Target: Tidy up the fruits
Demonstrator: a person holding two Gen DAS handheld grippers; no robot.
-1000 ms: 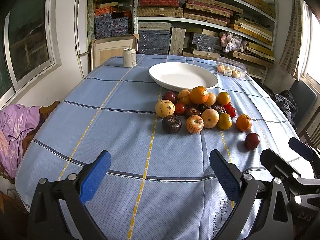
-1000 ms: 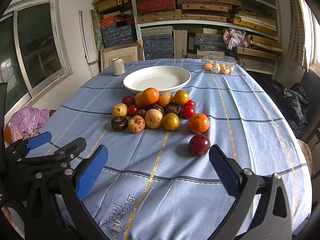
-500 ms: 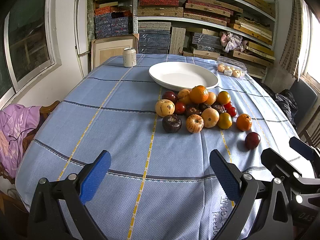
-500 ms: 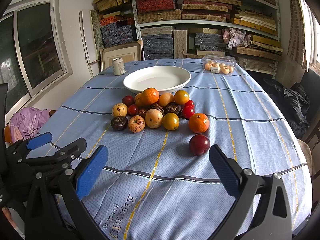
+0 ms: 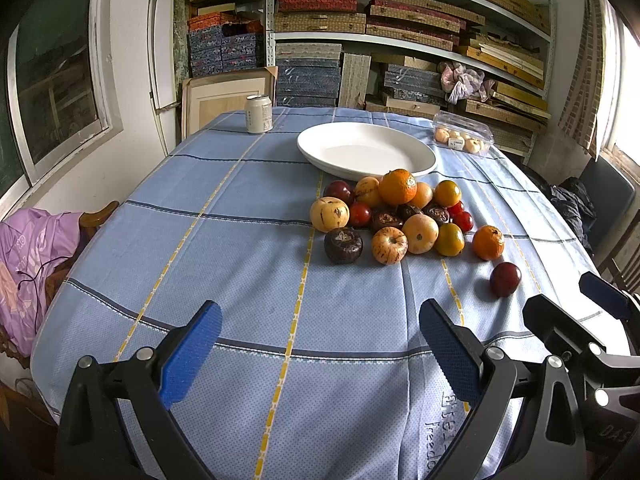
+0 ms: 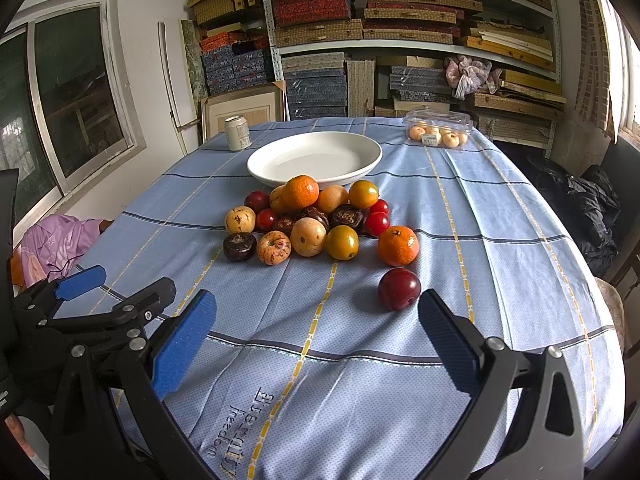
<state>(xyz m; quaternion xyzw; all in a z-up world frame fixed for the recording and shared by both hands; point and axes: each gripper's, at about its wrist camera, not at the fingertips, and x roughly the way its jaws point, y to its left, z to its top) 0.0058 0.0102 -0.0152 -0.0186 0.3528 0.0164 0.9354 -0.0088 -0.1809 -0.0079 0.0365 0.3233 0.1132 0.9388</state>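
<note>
Drink can (image 5: 258, 113) on blue tablecloth (image 5: 224, 248); stacked boxes on shelves (image 6: 400, 12); purple cloth (image 5: 28, 256) on chair.

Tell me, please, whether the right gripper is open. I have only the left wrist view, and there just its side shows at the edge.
Observer: Yes. In the right wrist view the right gripper is open wide, with nothing between its blue pads.
Operator: Which fruit lies straight ahead of it?
Observer: The dark red plum. It lies alone on the tablecloth, just beyond the fingertips and nearer the right finger than the left one.
Operator: Is anything under the gripper itself?
Observer: Only cloth. The embroidered lettering lies below the gap between the fingers, closer to the left one.
</note>
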